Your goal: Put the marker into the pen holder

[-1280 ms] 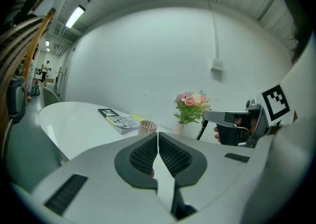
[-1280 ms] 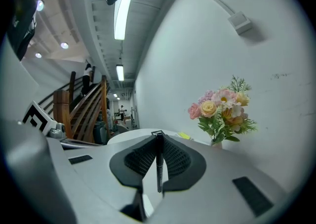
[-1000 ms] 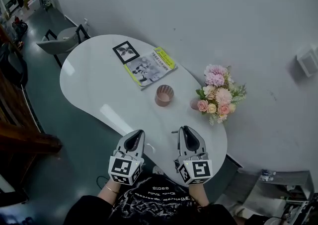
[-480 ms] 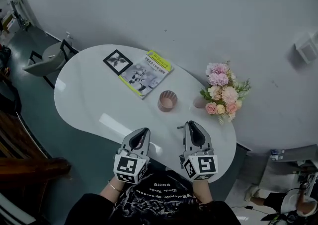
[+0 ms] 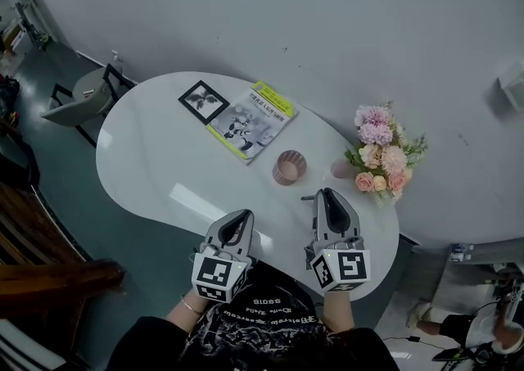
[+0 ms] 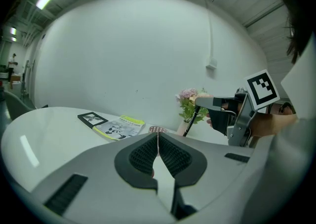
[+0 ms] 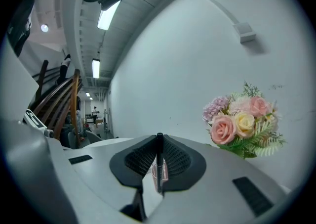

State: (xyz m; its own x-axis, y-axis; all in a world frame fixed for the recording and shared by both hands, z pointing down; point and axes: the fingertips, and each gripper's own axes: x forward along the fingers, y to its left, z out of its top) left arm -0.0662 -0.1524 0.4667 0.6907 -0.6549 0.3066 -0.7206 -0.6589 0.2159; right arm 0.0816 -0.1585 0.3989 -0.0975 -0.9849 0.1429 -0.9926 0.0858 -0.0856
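My right gripper is shut on a thin black marker, which stands upright between its pads. In the left gripper view the marker hangs down from those jaws over the table. The pen holder, a pink mesh cup, stands on the white table just beyond and left of the right gripper; it also shows past the left jaws as the pen holder. My left gripper hovers over the table's near edge, shut with nothing in it.
A bouquet of pink flowers with a small pink vase stands right of the cup. A magazine and a black picture frame lie farther back. A chair stands beyond the table's left end. A wall runs behind.
Both grippers have moved forward over the table, and the right one with the marker is nearer the pen holder. The head view has shifted slightly.
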